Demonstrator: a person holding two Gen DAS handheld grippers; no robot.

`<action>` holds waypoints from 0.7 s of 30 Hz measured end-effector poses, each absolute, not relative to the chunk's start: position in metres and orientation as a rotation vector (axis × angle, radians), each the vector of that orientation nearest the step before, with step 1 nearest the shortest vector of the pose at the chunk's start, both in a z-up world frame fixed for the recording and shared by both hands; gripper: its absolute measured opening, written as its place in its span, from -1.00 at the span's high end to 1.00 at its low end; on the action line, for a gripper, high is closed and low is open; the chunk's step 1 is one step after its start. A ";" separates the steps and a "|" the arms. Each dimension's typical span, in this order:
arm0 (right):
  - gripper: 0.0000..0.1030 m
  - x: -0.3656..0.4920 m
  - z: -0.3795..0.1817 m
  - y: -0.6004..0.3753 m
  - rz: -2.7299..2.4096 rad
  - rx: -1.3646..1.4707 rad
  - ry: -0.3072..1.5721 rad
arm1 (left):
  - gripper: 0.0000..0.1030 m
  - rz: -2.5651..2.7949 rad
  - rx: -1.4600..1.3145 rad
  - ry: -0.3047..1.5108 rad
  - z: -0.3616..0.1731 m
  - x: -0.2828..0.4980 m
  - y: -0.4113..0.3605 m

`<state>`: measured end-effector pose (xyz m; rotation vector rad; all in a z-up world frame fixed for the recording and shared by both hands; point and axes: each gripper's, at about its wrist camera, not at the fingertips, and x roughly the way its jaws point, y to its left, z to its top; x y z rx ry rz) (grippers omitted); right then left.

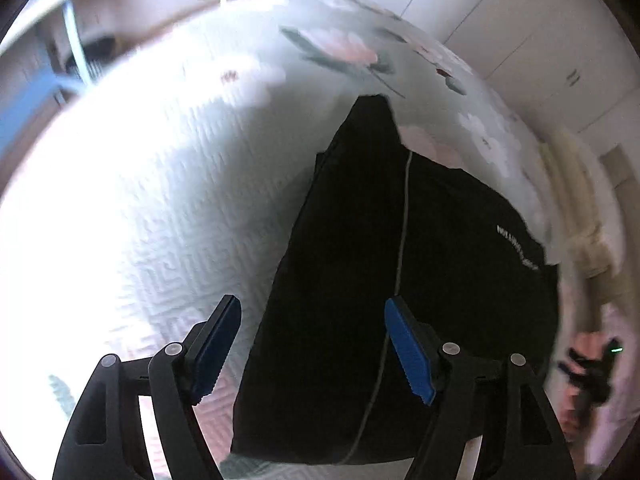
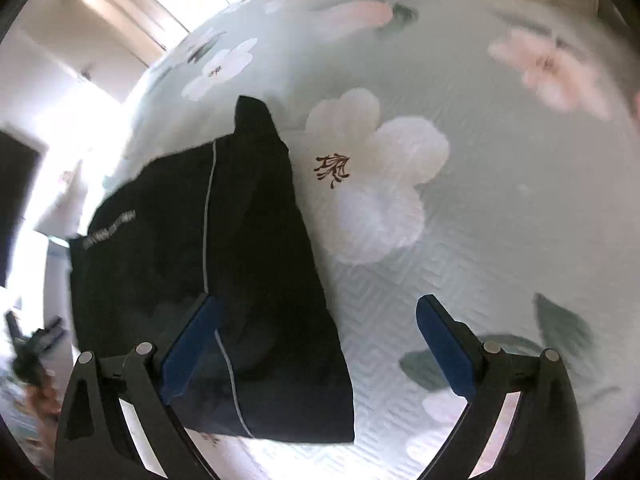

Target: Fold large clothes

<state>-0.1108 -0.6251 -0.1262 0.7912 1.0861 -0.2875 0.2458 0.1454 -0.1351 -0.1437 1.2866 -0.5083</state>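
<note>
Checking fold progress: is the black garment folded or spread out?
Folded: the black garment lies as a compact shape on the floral bedspread, with no sleeves spread.

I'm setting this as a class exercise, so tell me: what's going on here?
A person is folding a black garment on a bed with a floral bedspread, a claw in each hand. The garment lies folded and flat. The left claw and right claw are both open above it, gripping nothing.
</note>
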 end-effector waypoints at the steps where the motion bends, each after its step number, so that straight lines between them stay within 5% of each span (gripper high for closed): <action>1: -0.94 -0.106 -0.131 -0.628 -0.251 0.815 1.085 | -0.47 -0.553 -0.197 1.323 -0.144 0.252 0.149; 7: -0.94 -0.082 -0.170 -0.619 -0.045 0.845 1.144 | -0.48 -0.704 -0.570 1.447 -0.201 0.288 0.171; 21: -1.00 -0.024 -0.202 -0.605 0.343 0.946 1.061 | -0.52 -0.951 -0.675 1.578 -0.257 0.307 0.116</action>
